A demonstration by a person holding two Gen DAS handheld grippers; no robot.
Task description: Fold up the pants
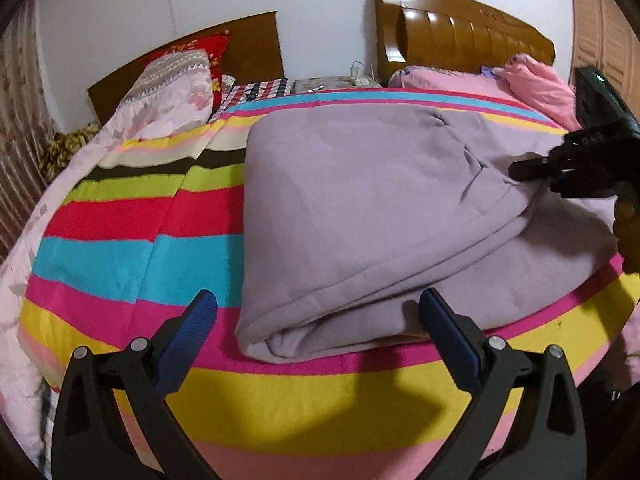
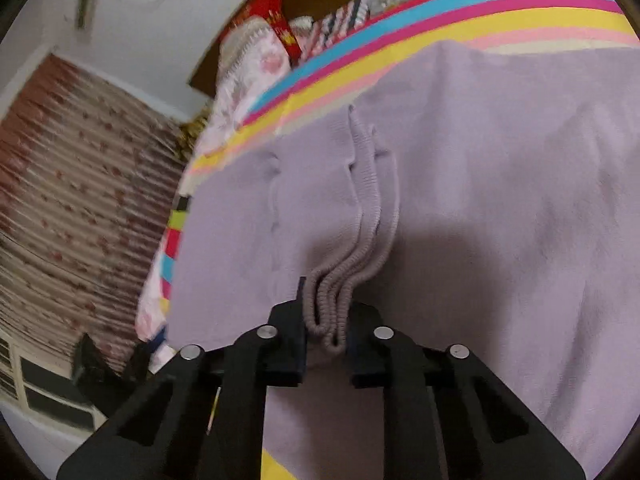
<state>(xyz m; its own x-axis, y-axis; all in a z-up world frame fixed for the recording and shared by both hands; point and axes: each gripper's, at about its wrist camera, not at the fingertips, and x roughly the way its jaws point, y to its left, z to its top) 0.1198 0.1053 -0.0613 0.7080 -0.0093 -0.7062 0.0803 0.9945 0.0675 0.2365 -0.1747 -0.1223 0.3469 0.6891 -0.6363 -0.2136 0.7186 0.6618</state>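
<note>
The lilac pants [image 1: 360, 208] lie folded on a bed under a striped sheet [image 1: 120, 256] in bright colours. 2 wooden headboards [image 1: 460, 32] stand against a white wall; a patterned curtain [image 2: 80, 200] hangs beside. The left gripper [image 1: 318, 312] hovers released, fingers [image 1: 200, 320] wide; the right gripper [image 2: 326, 332] is clenched on the ribbed waistband [image 2: 360, 220].

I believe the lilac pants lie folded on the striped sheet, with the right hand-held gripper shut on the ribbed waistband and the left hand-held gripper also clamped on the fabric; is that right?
Not quite: the left hand-held gripper stands open, off the lilac pants, as the left wrist view shows. The right hand-held gripper is shut on the ribbed waistband, and the pants lie on the striped sheet.
</note>
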